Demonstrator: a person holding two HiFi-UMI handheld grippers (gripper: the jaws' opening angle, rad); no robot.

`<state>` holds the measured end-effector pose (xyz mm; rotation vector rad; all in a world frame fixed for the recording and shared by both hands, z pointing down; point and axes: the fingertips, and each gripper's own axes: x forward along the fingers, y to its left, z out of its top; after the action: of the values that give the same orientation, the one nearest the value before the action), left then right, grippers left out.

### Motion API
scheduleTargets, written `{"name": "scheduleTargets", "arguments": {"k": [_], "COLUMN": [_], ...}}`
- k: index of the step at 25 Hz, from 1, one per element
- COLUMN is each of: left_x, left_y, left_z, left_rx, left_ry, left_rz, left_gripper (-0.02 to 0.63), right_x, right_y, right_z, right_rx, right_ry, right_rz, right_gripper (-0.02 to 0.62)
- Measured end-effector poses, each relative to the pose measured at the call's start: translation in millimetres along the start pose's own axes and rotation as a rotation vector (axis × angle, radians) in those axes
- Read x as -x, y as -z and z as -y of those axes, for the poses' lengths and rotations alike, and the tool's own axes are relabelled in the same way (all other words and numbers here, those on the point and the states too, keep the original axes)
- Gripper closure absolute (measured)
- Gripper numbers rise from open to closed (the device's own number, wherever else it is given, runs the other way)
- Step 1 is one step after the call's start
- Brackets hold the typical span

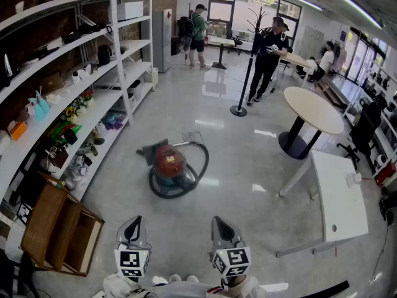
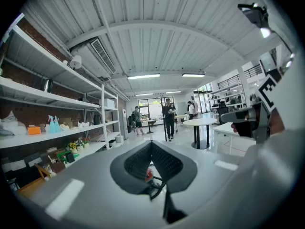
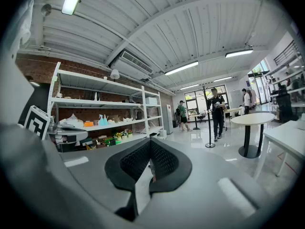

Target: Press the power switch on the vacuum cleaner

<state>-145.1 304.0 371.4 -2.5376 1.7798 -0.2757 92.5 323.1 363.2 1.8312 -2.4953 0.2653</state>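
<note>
Bright, even light falls from ceiling strips (image 3: 181, 68) and the far windows (image 1: 248, 5). The glossy floor (image 1: 248, 166) carries white glare patches, and the vacuum (image 1: 170, 163) casts only a faint shadow. Both gripper views bend at the edges, with black corners and a soft near foreground.

No readable text, label, brand, number or sign shows in any of the views.

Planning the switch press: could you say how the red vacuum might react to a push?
The vacuum cleaner looks squat, so tipping seems unlikely. On the glossy floor it may slide. Its looped hose is probably floppy.
</note>
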Motion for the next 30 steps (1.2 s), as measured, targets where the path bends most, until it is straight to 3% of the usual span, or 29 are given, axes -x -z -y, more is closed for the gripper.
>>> {"name": "scheduleTargets", "arguments": {"k": [18,30], "left_x": [6.1,8.8], "left_y": [-1.0,1.9], "left_z": [5.6,24.9], "left_rx": [-0.005,-0.005], "left_ry": [-0.002,-0.018], "left_rz": [-0.006,-0.026], "left_gripper": [0.606,0.606], "right_x": [3.1,15.2], "right_y": [-4.5,4.7], "right_z": [-7.8,11.3], "right_rx": [-0.001,-0.022], "right_ry": [-0.042,-0.047], "right_rz": [0.021,0.005], "right_gripper": [0.595,0.595]}}
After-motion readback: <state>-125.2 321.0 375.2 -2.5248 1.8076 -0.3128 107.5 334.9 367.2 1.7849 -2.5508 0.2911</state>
